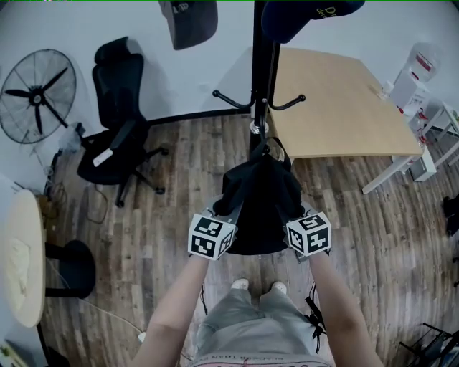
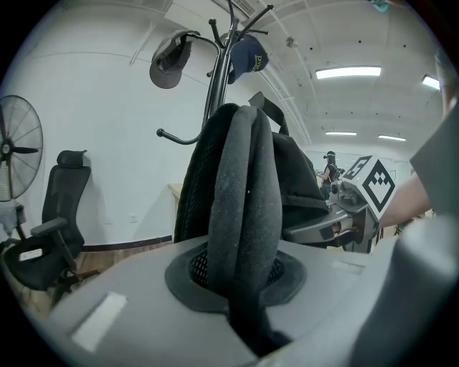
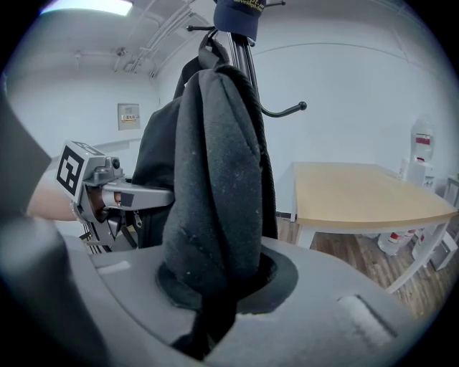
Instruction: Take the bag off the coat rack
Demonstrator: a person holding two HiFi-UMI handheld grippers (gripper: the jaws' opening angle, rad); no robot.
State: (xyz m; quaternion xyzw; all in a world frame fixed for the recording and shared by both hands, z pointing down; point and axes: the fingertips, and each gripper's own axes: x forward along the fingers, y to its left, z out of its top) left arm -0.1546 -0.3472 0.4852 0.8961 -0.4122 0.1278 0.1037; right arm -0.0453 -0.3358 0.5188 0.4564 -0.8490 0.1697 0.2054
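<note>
Holding item one, black bag (image 1: pixel 257 204): pinched from both sides between my two grippers, its top close against the coat rack (image 1: pixel 259 79) pole. I cannot tell whether its loop sits on a hook.
Left gripper (image 2: pixel 242 290): jaws pressed onto a padded fold of the bag, with cloth rising straight up out of them.
Right gripper (image 3: pixel 215 290): jaws likewise clamped on a thick fold at the bag's other side.
Coat rack: black, upright, just beyond the jaws, behind the bag.
Grey cap (image 1: pixel 188 21) and dark blue cap (image 1: pixel 301 16): up on the rack, high above the jaws.
Bench (image 1: pixel 337 107), pale wood: beyond and to the right of the right jaws.
Office chair (image 1: pixel 118 122) and fan (image 1: pixel 36 93): well off to the left of the left jaws.
Wood floor (image 1: pixel 387 236): below the jaws.
</note>
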